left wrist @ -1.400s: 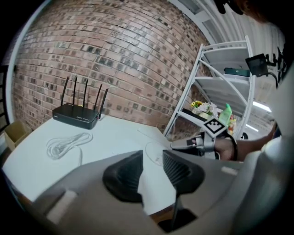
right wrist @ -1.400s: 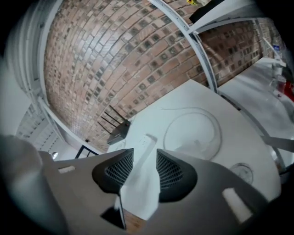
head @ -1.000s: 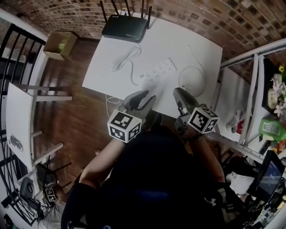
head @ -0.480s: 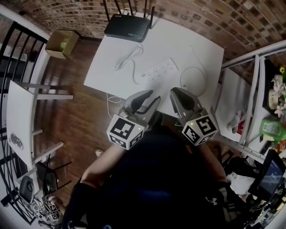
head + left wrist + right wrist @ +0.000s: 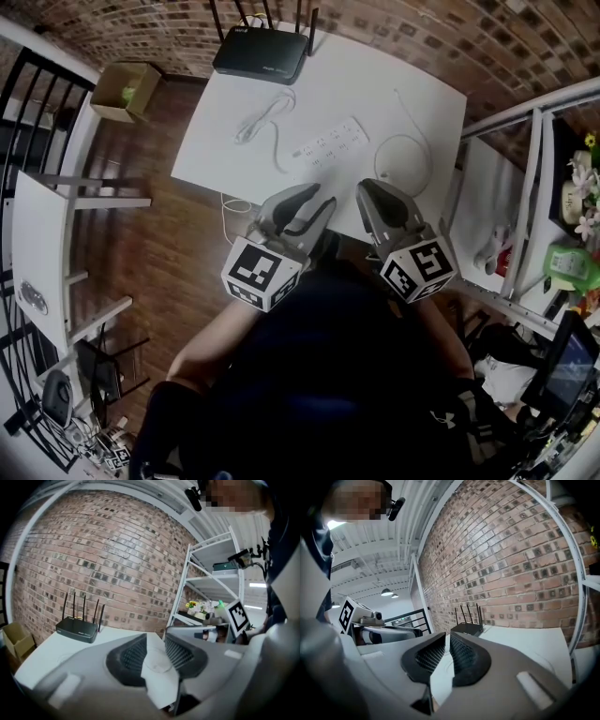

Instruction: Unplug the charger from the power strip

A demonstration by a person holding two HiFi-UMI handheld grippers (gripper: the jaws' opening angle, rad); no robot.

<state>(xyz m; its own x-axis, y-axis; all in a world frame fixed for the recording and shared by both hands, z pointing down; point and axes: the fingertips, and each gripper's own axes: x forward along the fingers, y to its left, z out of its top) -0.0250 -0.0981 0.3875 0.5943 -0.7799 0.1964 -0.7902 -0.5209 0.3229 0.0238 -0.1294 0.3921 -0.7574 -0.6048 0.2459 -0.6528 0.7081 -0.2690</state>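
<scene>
A white power strip (image 5: 330, 145) lies slantwise in the middle of the white table (image 5: 375, 84). To its right a thin white charger cable (image 5: 405, 155) makes a loop. I cannot tell from here whether a plug sits in the strip. Both grippers hover over the table's near edge, short of the strip and pointing at the brick wall. My left gripper (image 5: 314, 200) (image 5: 154, 639) is open with nothing between its pads. My right gripper (image 5: 377, 190) (image 5: 446, 639) is all but shut, with only a thin slit between its pads, and holds nothing.
A black router (image 5: 261, 53) (image 5: 77, 629) (image 5: 466, 629) stands at the table's far edge. A second white cord (image 5: 258, 127) lies left of the strip. A cardboard box (image 5: 127, 89) sits on the floor at left, and a white shelf rack (image 5: 525, 187) stands at right.
Both grippers have risen a little over the table's near edge. The right gripper has rolled and its jaws have drawn nearly together. The left jaws stay apart.
</scene>
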